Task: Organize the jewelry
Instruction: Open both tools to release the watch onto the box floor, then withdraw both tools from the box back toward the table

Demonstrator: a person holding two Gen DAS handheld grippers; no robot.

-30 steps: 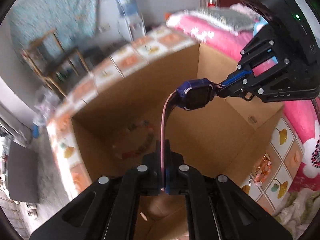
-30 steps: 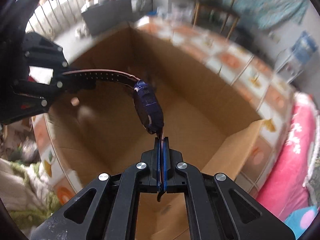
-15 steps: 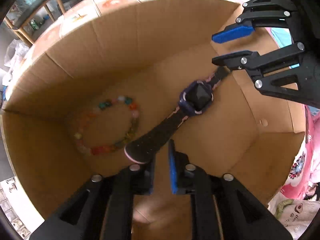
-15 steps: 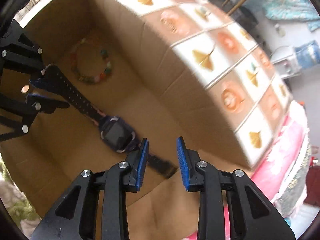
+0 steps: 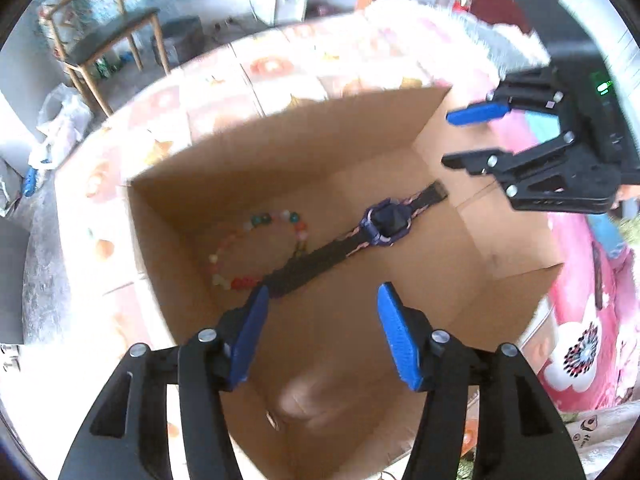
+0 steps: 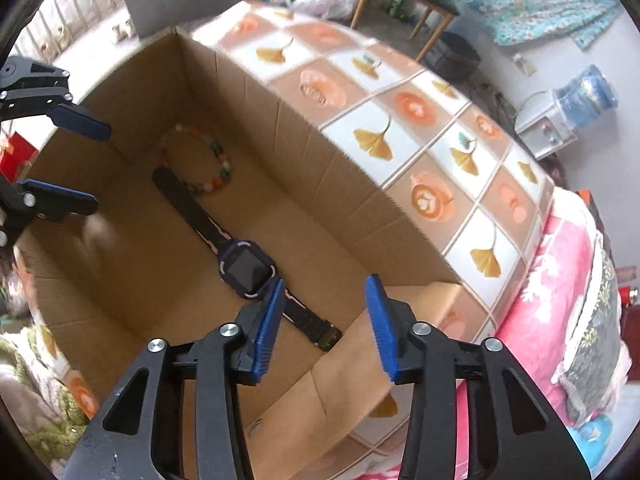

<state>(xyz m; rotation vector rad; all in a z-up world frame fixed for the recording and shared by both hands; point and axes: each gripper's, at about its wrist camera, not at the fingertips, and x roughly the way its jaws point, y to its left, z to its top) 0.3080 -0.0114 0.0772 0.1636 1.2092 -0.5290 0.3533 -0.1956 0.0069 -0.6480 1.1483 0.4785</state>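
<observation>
I'm looking down into the cardboard box [image 5: 192, 240] from both wrist views, and the watch [image 5: 386, 222] lies flat on the box floor, strap stretched out, in the centre of the left view. One strap end touches or just overlaps the beaded bracelet [image 5: 256, 248], which sits left of centre. My left hand-held gripper [image 5: 324, 338] hangs at the bottom of its frame with jaws spread wide, holding nothing. My right hand-held gripper [image 6: 326, 326] is also wide and empty, at the bottom of its own frame just above the watch's near strap. So two pieces look stowed, I'd say. Out on the tiled table [image 6: 400, 120], upper right in the right view, I can't make out more jewelry for certain.
</observation>
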